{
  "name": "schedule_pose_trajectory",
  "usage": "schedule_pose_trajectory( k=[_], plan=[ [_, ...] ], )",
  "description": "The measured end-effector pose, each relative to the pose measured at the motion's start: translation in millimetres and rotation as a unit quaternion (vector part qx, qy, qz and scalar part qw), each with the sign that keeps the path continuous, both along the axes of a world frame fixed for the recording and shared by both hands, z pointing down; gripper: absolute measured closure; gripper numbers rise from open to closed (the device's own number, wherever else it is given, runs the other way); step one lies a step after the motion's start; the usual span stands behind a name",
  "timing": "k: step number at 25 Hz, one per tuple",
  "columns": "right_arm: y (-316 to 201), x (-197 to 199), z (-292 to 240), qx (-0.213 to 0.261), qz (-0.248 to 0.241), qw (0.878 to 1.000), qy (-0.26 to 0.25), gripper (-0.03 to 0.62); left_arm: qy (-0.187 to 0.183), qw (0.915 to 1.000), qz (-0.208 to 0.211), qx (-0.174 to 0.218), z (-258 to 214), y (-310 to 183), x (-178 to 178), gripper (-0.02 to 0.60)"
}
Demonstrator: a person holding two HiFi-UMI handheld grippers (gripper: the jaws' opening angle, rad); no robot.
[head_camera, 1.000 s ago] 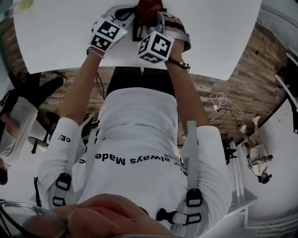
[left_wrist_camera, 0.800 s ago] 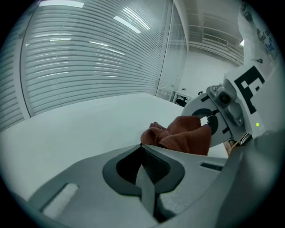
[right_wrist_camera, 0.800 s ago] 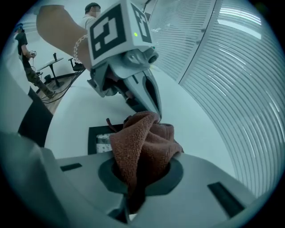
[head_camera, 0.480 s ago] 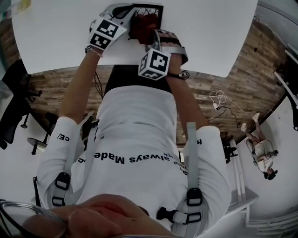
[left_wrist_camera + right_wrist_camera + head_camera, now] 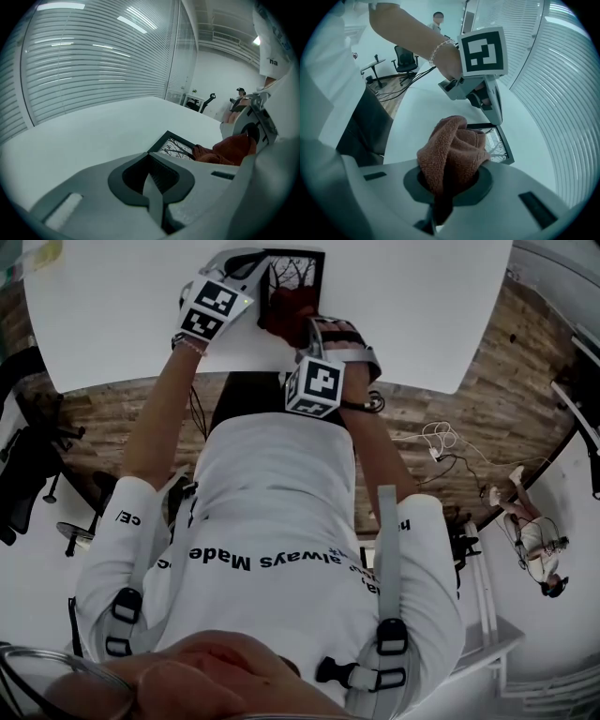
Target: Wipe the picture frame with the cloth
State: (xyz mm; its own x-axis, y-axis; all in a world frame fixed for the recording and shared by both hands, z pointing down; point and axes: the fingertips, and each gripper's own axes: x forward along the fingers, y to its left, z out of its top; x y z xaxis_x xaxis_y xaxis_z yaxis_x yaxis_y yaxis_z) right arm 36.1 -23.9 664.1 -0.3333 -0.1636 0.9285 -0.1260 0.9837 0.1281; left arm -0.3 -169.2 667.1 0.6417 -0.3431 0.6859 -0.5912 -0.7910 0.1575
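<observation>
Down on the white tabletop (image 5: pixel 422 306) the picture frame (image 5: pixel 302 268) lies flat: black border, a print of bare branches under the glass. The right tongs (image 5: pixel 438 197) are clamped hard on the cloth (image 5: pixel 454 145), a rust-brown terry rag bunched into a fat wad that bulges out ahead of the jaws. From the head view that wad sits over the end of the frame nearest the person, and the branch print shows clear beyond it. From the left gripper view the cloth looks to be resting on the frame's surface, on the side away from the left tongs (image 5: pixel 153 185). Those left tongs come in from the frame's left side, jaws pressed together with nothing between them. Their tip is right at the frame's edge, by a corner; whether it bears down on the frame can't be told. The left hand (image 5: pixel 447 61) grips its tool just above the frame, a beaded bracelet (image 5: pixel 438 50) on the wrist. Beyond the frame's far side the tabletop runs bare toward a wall of window blinds (image 5: pixel 93 70).
</observation>
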Motion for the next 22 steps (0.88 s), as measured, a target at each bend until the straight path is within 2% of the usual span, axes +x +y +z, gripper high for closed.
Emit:
schedule_pose_trajectory(
  k=[3, 7, 11, 16, 22],
  plan=[
    [-17, 7, -24, 0.025, 0.018, 0.999, -0.017, 0.574, 0.0, 1.0, 0.001, -0.002, 0, -1, 1, 0.578],
    [-80, 16, -61, 0.11, 0.078, 0.99, -0.049, 0.574, 0.0, 1.0, 0.001, -0.003, 3, -2, -2, 0.578],
    [-125, 26, -55, 0.155, 0.111, 0.981, -0.028, 0.574, -0.003, 1.0, 0.001, -0.002, 1, 1, -5, 0.578],
    [-128, 26, 1, 0.114, 0.111, 0.987, 0.016, 0.574, -0.005, 1.0, 0.001, -0.001, -1, 4, -8, 0.578],
    [-125, 31, 12, 0.106, 0.121, 0.987, 0.003, 0.574, -0.006, 1.0, -0.001, -0.002, 5, 0, -3, 0.578]
  ],
)
